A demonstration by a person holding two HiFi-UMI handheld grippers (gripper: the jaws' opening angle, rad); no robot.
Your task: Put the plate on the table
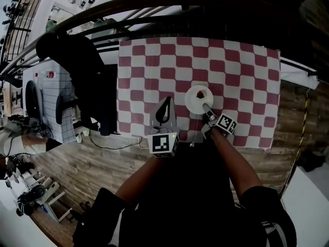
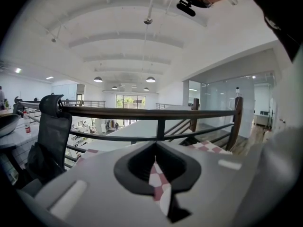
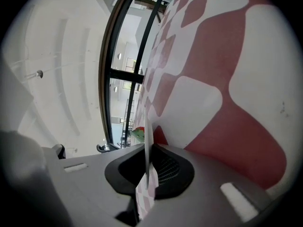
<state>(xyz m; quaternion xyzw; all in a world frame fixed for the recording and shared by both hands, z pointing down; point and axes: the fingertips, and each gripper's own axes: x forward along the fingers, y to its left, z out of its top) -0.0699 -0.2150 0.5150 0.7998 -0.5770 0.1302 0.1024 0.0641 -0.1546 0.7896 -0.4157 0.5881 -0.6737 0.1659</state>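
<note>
A small white plate (image 1: 194, 102) with a red, green-topped strawberry-like piece (image 1: 200, 93) on it lies on the red-and-white checked table (image 1: 241, 76), near the front edge. My right gripper (image 1: 206, 107) is shut on the plate's near rim. In the right gripper view the rim (image 3: 147, 126) runs edge-on between the pads (image 3: 161, 167), with the red piece (image 3: 138, 134) beyond. To the left of the plate, my left gripper (image 1: 167, 101) hovers over the cloth, shut and holding nothing (image 2: 155, 150).
A dark curved railing (image 1: 154, 6) runs behind the table. A black office chair (image 1: 82, 71) and a white gridded cabinet (image 1: 51, 102) stand to the left. Wooden floor (image 1: 87, 163) lies in front of and beside the table.
</note>
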